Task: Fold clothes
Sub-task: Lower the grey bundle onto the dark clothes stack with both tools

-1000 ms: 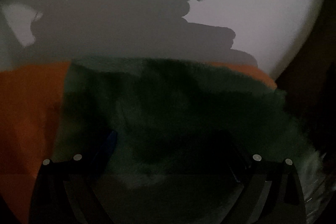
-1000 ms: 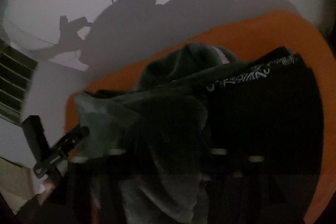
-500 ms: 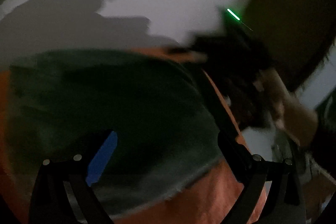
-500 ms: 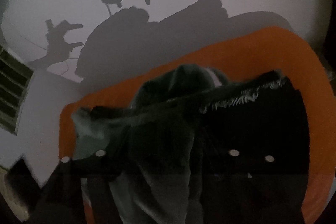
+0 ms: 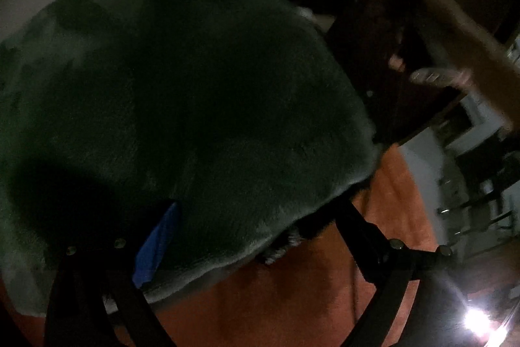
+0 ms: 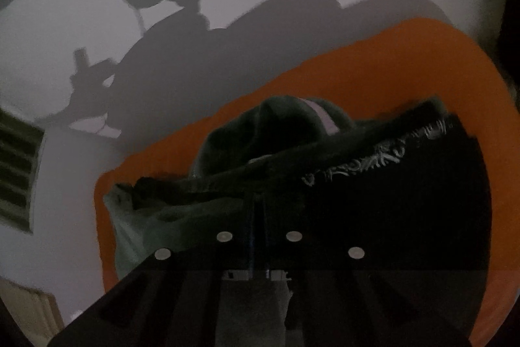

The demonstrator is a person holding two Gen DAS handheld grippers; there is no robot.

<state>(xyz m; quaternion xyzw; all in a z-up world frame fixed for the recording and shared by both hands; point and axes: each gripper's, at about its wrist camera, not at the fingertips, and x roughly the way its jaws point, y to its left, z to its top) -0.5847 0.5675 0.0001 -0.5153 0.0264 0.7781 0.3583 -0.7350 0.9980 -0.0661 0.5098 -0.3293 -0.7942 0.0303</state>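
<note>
Garment (image 5: 182,106) between spread left jaws, right jaws together

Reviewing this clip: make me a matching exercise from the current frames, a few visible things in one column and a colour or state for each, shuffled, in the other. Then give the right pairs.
Things:
1. fleece garment
2. cover under the clothes
3. right gripper
4. garment with pale lettering

Colours or states:
A. orange
B. black
C. dark green
D. jaws shut

Pairs: 1-C, 2-A, 3-D, 4-B
</note>
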